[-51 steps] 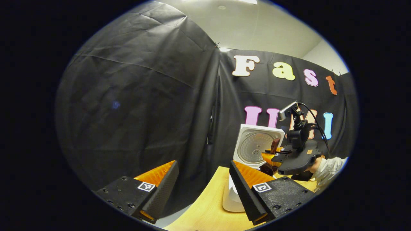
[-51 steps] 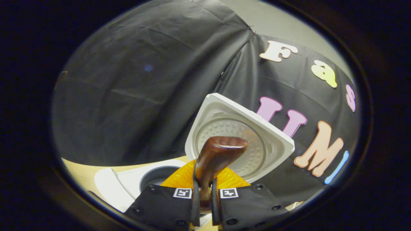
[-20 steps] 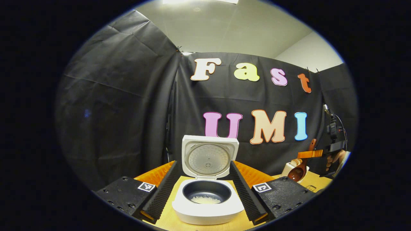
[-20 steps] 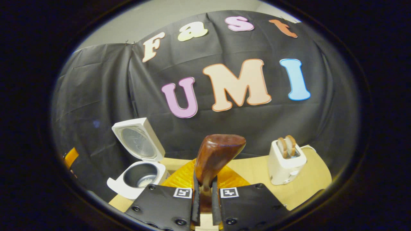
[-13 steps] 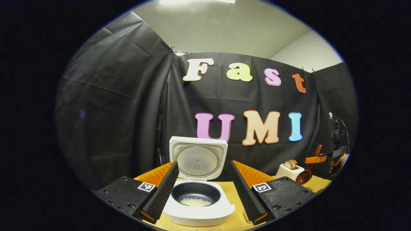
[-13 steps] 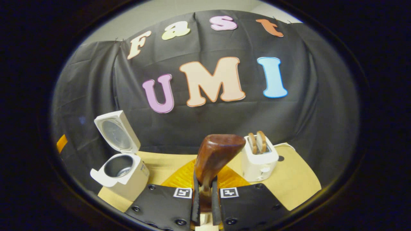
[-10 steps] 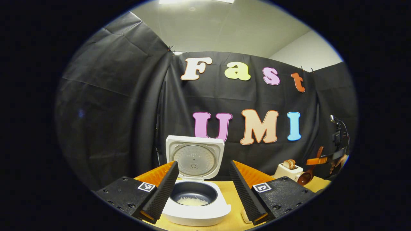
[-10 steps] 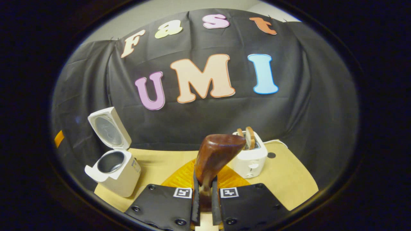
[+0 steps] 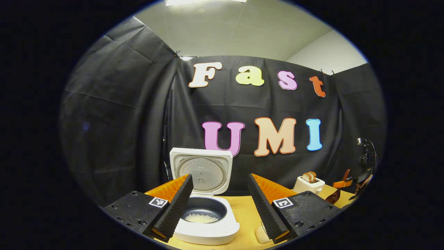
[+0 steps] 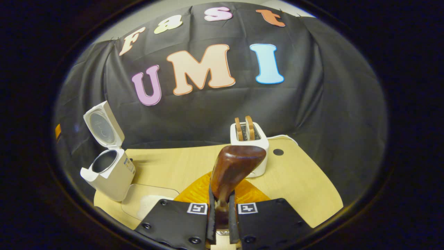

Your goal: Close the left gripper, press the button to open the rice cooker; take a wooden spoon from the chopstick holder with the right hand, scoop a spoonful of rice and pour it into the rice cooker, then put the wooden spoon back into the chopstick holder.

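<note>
Rice cooker stands open w/ rice inside. Right gripper is clamped on the spoon, probably to bring it back to the holder. Left gripper has fingers apart, idle near the cooker.

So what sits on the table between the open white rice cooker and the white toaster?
In the right gripper view, bare pale wooden table lies between the open white rice cooker and the white toaster; nearer the camera is a clear tray.

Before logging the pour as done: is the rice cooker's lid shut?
No, the rice cooker has its lid standing upright, with rice in the pot.
</note>
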### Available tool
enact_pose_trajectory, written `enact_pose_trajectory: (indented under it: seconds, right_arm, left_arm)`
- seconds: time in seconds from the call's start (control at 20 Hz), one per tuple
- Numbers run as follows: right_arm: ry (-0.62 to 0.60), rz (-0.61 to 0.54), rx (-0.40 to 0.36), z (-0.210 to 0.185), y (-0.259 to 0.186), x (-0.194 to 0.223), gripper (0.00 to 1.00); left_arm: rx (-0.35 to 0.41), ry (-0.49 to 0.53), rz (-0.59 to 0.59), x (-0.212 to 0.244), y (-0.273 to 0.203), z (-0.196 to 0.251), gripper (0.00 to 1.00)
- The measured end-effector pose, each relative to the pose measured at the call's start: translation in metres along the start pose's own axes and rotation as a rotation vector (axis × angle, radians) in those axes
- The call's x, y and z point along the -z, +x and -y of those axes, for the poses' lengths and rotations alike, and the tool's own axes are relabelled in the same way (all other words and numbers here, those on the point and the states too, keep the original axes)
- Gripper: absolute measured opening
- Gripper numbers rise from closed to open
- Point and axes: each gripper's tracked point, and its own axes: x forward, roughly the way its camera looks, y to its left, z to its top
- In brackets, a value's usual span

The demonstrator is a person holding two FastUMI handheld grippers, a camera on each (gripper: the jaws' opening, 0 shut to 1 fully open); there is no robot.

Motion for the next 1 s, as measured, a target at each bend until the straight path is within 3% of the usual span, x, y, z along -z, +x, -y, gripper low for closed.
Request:
enact_pose_trajectory:
  seconds: [0.2, 0.35, 0.4, 0.55, 0.6, 0.85, 0.95, 1.0]
  right_arm:
    - [0.044, -0.044, -0.002, 0.008, 0.011, 0.029, 0.18]
    - [0.075, -0.063, -0.002, 0.014, 0.018, 0.045, 0.19]
    - [0.085, -0.074, -0.001, 0.016, 0.021, 0.052, 0.17]
    - [0.086, -0.107, 0.004, 0.020, 0.027, 0.071, 0.18]
    - [0.083, -0.117, 0.003, 0.020, 0.028, 0.076, 0.17]
    - [0.110, -0.128, 0.006, 0.022, 0.033, 0.089, 0.17]
    - [0.118, -0.135, 0.012, 0.026, 0.035, 0.094, 0.22]
    - [0.123, -0.137, 0.013, 0.027, 0.034, 0.094, 0.20]
  left_arm:
    - [-0.007, 0.014, -0.001, -0.001, -0.001, 0.003, 0.91]
    - [-0.013, 0.026, 0.001, -0.003, -0.004, 0.004, 0.96]
    - [-0.016, 0.029, 0.000, -0.003, -0.005, 0.004, 0.91]
    - [-0.022, 0.034, -0.001, -0.003, -0.005, 0.002, 0.91]
    - [-0.023, 0.036, -0.002, -0.003, -0.005, 0.003, 0.96]
    - [-0.026, 0.043, -0.003, -0.004, -0.005, 0.002, 0.96]
    - [-0.024, 0.045, -0.002, -0.004, -0.005, 0.003, 0.96]
    - [-0.025, 0.046, -0.001, -0.004, -0.005, 0.004, 0.91]
